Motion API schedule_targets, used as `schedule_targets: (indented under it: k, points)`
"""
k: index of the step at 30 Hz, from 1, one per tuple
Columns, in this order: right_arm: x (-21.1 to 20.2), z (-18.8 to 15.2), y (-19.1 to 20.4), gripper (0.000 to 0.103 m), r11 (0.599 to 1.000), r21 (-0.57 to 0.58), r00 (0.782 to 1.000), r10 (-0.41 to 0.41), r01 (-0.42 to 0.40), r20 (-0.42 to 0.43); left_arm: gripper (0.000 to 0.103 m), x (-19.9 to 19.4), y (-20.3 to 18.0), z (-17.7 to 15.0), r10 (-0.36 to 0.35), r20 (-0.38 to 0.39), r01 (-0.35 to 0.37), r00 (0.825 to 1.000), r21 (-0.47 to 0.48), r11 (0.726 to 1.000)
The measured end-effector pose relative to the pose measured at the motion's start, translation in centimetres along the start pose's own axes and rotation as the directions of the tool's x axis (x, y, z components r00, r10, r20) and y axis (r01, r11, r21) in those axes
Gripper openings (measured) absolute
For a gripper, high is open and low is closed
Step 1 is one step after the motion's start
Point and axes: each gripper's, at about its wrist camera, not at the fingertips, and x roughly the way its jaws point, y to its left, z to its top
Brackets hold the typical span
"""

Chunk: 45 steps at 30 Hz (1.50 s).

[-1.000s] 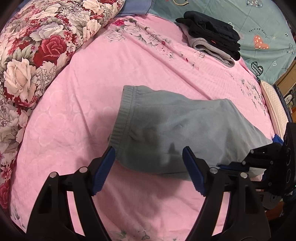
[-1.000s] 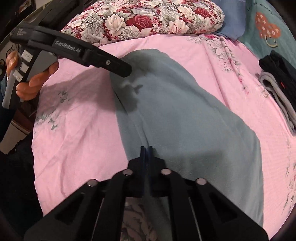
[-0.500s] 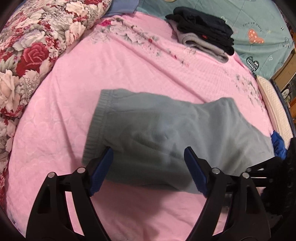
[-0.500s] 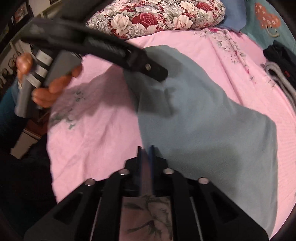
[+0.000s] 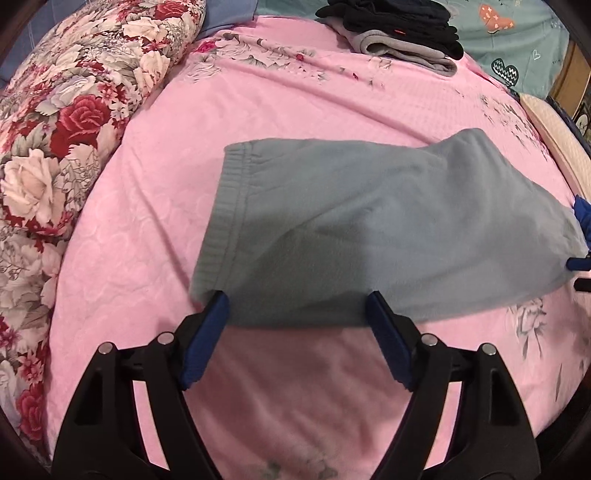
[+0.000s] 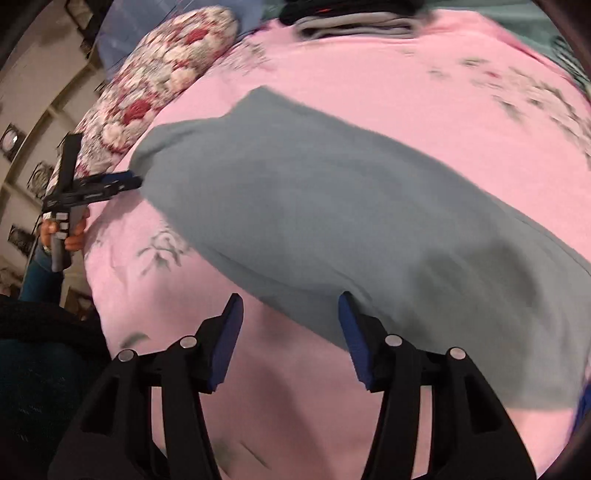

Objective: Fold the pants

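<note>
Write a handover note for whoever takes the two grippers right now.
Left gripper: open, holding nothing, at the near edge of the grey pants by the waistband.
Right gripper: open, holding nothing, at the pants' near edge toward the other end.
The pants lie on the pink bedspread, already folded into one long strip, with the waistband toward the floral pillow.
A pile of folded clothes sits at the far side of the bed.
Done: the lengthwise fold, it seems.
Left: fold the strip across its length, then probably add it to the pile.

Pants soft matt fleece, ribbed waistband; bedspread matt, seemingly embossed cloth.
</note>
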Motion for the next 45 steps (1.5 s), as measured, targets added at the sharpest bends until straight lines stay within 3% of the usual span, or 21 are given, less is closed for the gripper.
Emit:
schedule_targets:
  k: [3, 5, 7, 10, 12, 13, 18, 23, 26, 28, 30, 32, 34, 35, 38, 39, 40, 41, 43, 45]
  points:
    - [-4.6, -2.0, -3.7, 0.054, 0.985, 0.171, 0.992, -0.048, 0.028, 0.115, 0.077, -1.6, 0.4, 0.4, 0.030, 0.031, -0.030, 0.999, -0.025, 0.999]
    - [-7.9, -4.1, -7.4, 0.054, 0.935, 0.355, 0.974, -0.066, -0.015, 0.216, 0.077, -2.6, 0.3, 1.1, -0.006, 0.069, 0.009, 0.998, -0.039, 0.999]
    - [-10.4, -7.1, -11.0, 0.056, 0.839, 0.541, 0.956, -0.107, -0.061, 0.273, 0.081, -2.5, -0.1, 1.8, -0.003, 0.081, 0.006, 0.997, -0.035, 0.999]
    - [-11.9, -11.3, -14.9, 0.057, 0.678, 0.723, 0.941, -0.141, -0.136, 0.309, 0.081, 0.0, -0.1, 2.2, 0.029, 0.005, -0.028, 1.000, -0.051, 0.998]
    - [-11.9, -12.9, -15.8, 0.057, 0.633, 0.759, 0.941, -0.139, -0.154, 0.307, 0.086, 1.7, 0.8, 1.9, 0.087, -0.050, -0.090, 0.995, -0.076, 0.993]
    - [-11.8, -13.1, -16.1, 0.057, 0.614, 0.774, 0.942, -0.145, -0.154, 0.303, 0.086, 1.8, 1.6, 1.8, 0.051, -0.052, -0.057, 0.997, -0.115, 0.992]
    - [-10.3, -12.9, -16.4, 0.058, 0.575, 0.796, 0.948, -0.101, -0.192, 0.302, 0.083, -0.1, 2.7, 1.9, 0.018, -0.020, -0.022, 1.000, -0.169, 0.985]
    - [-9.9, -11.2, -17.6, 0.060, 0.547, 0.817, 0.953, -0.107, -0.181, 0.283, 0.083, -2.2, -0.3, 2.9, -0.025, 0.048, 0.031, 0.999, -0.115, 0.993]
    - [-9.6, -11.4, -17.9, 0.060, 0.487, 0.842, 0.950, -0.073, -0.230, 0.302, 0.083, -2.3, -3.3, 3.8, -0.073, 0.061, 0.076, 0.995, -0.051, 0.996]
    - [-9.5, -11.2, -17.5, 0.060, 0.490, 0.844, 0.953, -0.084, -0.216, 0.292, 0.083, -2.1, -5.5, 4.7, -0.122, 0.068, 0.123, 0.990, -0.013, 0.992]
    - [-9.4, -10.9, -17.3, 0.059, 0.525, 0.830, 0.954, -0.104, -0.188, 0.282, 0.083, -1.7, -7.6, 5.2, -0.173, 0.071, 0.172, 0.982, 0.022, 0.985]
    - [-9.3, -10.7, -17.2, 0.052, 0.545, 0.821, 0.951, -0.124, -0.172, 0.282, 0.083, -1.0, -10.2, 5.4, -0.232, 0.047, 0.229, 0.972, 0.066, 0.971]
    - [-8.9, -10.7, -17.0, 0.015, 0.561, 0.813, 0.954, -0.130, -0.155, 0.272, 0.083, -0.2, -13.1, 5.1, -0.304, -0.003, 0.302, 0.953, 0.115, 0.946]
    - [-8.5, -11.1, -17.0, 0.012, 0.555, 0.815, 0.954, -0.119, -0.166, 0.276, 0.083, 0.2, -14.6, 4.7, -0.325, -0.033, 0.326, 0.945, 0.145, 0.934]
    - [-8.0, -12.0, -16.9, 0.007, 0.556, 0.812, 0.946, -0.129, -0.179, 0.297, 0.084, 1.6, -18.2, 3.3, -0.305, -0.091, 0.319, 0.948, 0.253, 0.913]
    - [-8.0, -12.4, -17.0, 0.007, 0.541, 0.818, 0.942, -0.126, -0.198, 0.312, 0.085, 2.3, -19.0, 2.7, -0.267, -0.108, 0.287, 0.958, 0.291, 0.913]
    - [-8.1, -12.5, -17.0, 0.006, 0.538, 0.819, 0.939, -0.135, -0.197, 0.315, 0.085, 2.2, -20.0, 2.0, -0.218, -0.077, 0.231, 0.973, 0.352, 0.907]
    - [-8.3, -12.3, -16.8, 0.006, 0.548, 0.815, 0.937, -0.149, -0.189, 0.317, 0.085, 1.9, -20.6, 1.5, -0.192, -0.060, 0.200, 0.980, 0.397, 0.896]
    - [-8.9, -11.4, -16.0, 0.006, 0.576, 0.798, 0.931, -0.165, -0.177, 0.326, 0.085, 1.2, -20.3, 1.5, -0.239, -0.087, 0.253, 0.967, 0.402, 0.880]
    - [-9.8, -9.3, -14.5, 0.006, 0.648, 0.750, 0.922, -0.195, -0.135, 0.334, 0.085, -0.1, -18.8, 2.1, -0.279, -0.054, 0.280, 0.959, 0.356, 0.891]
